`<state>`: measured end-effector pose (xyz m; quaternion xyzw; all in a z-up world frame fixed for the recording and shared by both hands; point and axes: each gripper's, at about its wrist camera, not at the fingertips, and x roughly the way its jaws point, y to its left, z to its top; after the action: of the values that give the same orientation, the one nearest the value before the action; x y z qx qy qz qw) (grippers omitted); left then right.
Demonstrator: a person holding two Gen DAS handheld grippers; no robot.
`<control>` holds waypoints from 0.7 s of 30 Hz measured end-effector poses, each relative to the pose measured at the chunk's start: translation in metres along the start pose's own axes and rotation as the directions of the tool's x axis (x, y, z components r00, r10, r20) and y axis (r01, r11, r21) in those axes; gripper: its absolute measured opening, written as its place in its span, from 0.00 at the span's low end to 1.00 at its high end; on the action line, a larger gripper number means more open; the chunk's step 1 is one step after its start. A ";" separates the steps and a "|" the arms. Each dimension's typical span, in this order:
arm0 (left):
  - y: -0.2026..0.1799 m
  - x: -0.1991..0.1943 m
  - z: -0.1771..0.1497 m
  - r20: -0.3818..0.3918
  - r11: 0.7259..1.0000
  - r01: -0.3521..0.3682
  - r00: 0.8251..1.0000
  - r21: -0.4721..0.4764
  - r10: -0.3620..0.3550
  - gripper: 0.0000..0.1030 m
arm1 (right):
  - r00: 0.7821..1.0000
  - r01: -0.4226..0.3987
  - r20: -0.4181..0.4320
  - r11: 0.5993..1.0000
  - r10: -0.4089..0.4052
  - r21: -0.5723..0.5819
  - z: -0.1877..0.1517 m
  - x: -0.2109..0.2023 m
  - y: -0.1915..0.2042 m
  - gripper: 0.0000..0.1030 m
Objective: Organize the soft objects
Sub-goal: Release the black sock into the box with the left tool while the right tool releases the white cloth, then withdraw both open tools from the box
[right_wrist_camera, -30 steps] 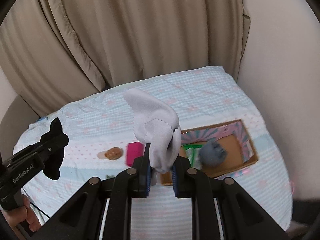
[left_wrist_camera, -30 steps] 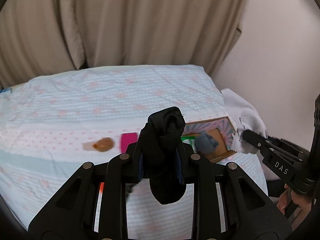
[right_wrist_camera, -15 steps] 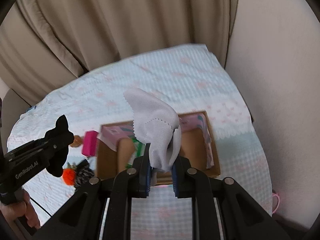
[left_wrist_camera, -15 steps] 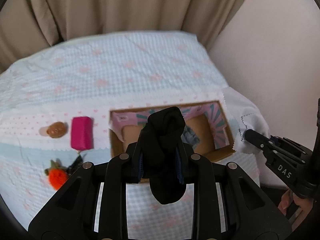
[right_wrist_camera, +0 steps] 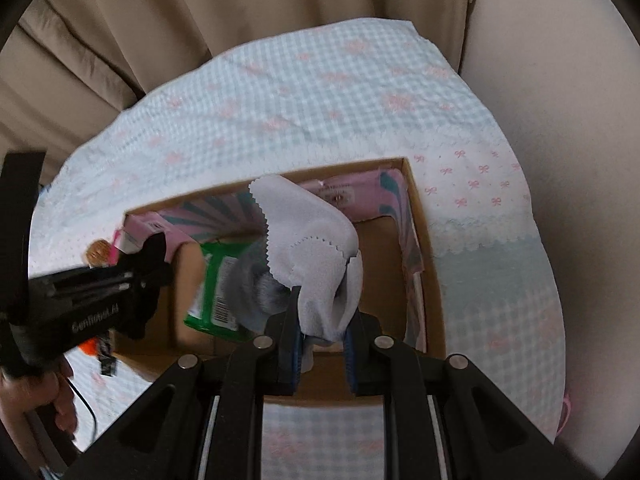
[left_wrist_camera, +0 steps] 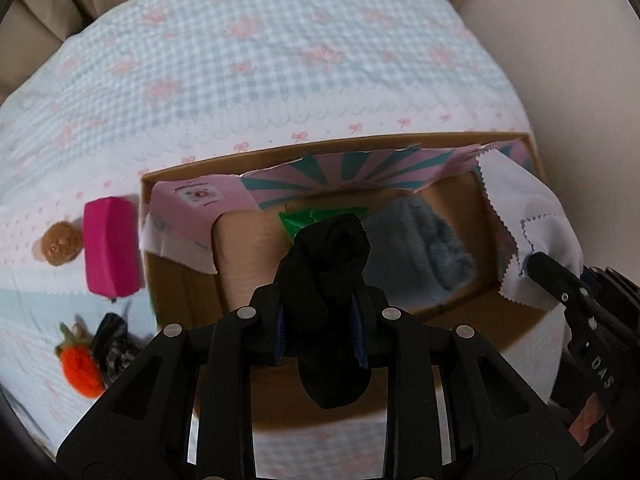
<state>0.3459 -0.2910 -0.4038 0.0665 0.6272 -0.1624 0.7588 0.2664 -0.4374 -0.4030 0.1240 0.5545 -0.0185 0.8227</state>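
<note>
An open cardboard box [left_wrist_camera: 192, 174] with a pink and teal paper lining lies on the checked bedspread [left_wrist_camera: 248, 60]. My left gripper [left_wrist_camera: 322, 292] hangs over the box with a rolled black sock [left_wrist_camera: 328, 260] between its pads; its jaws are opening. Inside the box lie a grey fluffy thing [left_wrist_camera: 420, 240] and a green packet [right_wrist_camera: 216, 292]. My right gripper [right_wrist_camera: 322, 312] is shut on a white cloth [right_wrist_camera: 308, 240] with pinked edges, above the box's right half. In the left wrist view the white cloth [left_wrist_camera: 532, 216] hangs over the box's right rim.
Left of the box lie a magenta pouch [left_wrist_camera: 112, 252], a small brown plush [left_wrist_camera: 60, 244], an orange felt strawberry [left_wrist_camera: 78, 364] and a dark item [left_wrist_camera: 114, 344]. Beige curtains [right_wrist_camera: 200, 12] stand behind the bed and a pale wall [right_wrist_camera: 560, 80] at right. A hand [right_wrist_camera: 44, 392] holds the left gripper.
Both grippers came down and tilted steeply toward the box, which now fills the middle of both views. The sock and the cloth stay between their pads.
</note>
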 end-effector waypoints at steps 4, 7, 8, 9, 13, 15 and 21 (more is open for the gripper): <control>0.004 0.003 0.004 0.019 1.000 -0.015 1.000 0.002 0.015 1.00 | 0.999 0.025 -0.028 0.999 -0.025 -0.027 -0.005 0.016 0.004 0.25; 0.007 0.007 0.007 0.012 1.000 -0.004 1.000 -0.017 0.004 1.00 | 1.000 0.006 -0.013 0.999 -0.007 -0.048 -0.010 0.021 0.005 0.97; 0.008 0.009 0.008 0.002 1.000 0.001 1.000 -0.018 -0.001 1.00 | 1.000 -0.003 0.001 0.998 0.003 -0.058 -0.014 0.020 0.005 1.00; 0.009 0.009 0.009 -0.002 1.000 0.002 1.000 -0.017 -0.002 1.00 | 1.000 -0.013 0.014 0.998 0.014 -0.063 -0.017 0.018 0.005 1.00; 0.012 0.005 0.009 0.002 1.000 0.010 1.000 -0.021 -0.009 1.00 | 0.998 -0.025 0.056 0.997 0.029 -0.073 -0.024 0.015 0.006 1.00; 0.011 -0.003 0.009 0.011 1.000 0.014 1.000 -0.021 -0.014 1.00 | 0.996 -0.015 0.081 0.996 0.022 -0.089 -0.024 0.010 0.008 1.00; 0.003 -0.035 0.003 0.053 1.000 0.016 0.998 -0.009 -0.016 1.00 | 0.995 -0.009 0.103 0.996 0.018 -0.088 -0.019 -0.009 0.011 1.00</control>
<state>0.3439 -0.2831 -0.3691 0.0534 0.6081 -0.1672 0.7742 0.2476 -0.4239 -0.3995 0.0907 0.5105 0.0051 0.8551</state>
